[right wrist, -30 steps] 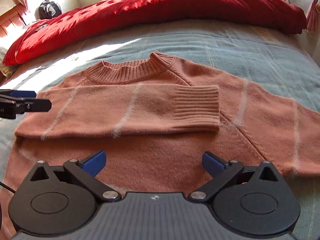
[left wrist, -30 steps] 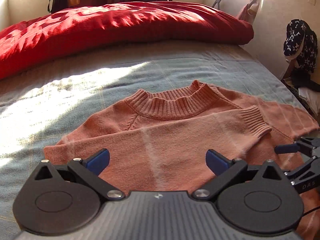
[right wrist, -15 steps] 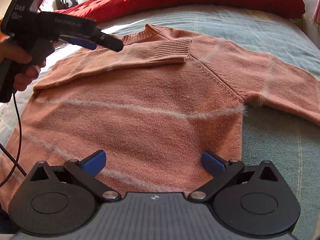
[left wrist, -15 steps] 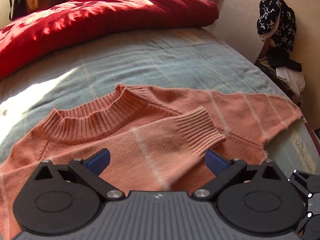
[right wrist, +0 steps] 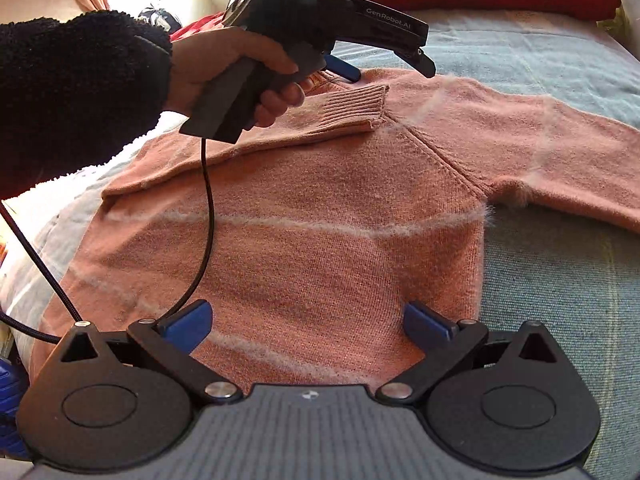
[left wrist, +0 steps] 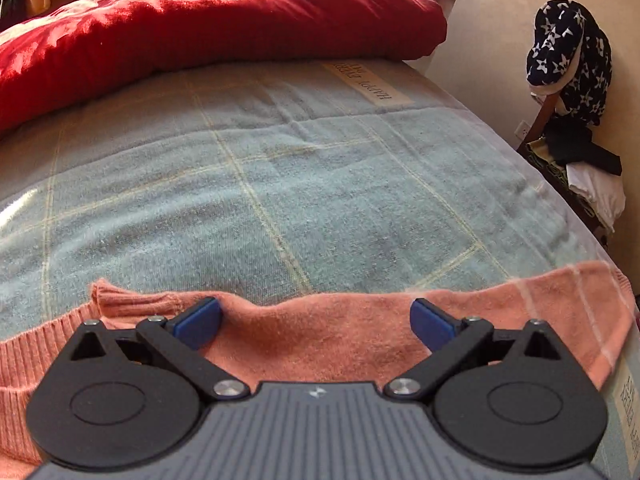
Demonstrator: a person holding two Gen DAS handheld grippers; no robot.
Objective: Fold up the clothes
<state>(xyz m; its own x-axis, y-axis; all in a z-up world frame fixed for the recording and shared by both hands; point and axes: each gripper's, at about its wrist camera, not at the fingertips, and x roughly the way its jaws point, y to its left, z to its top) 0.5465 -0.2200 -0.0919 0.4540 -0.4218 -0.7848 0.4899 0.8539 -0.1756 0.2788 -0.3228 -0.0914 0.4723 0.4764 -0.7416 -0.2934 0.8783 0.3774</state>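
Lying flat on woven blanket (left wrist: 320, 184), fuzzy ribbed sweater (right wrist: 320, 248).

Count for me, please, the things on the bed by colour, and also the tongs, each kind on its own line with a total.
Salmon-pink: 1, the sweater
Red: 1, the duvet
Black with blue pads: 2, the left tongs and the right tongs, both open
Total: 4
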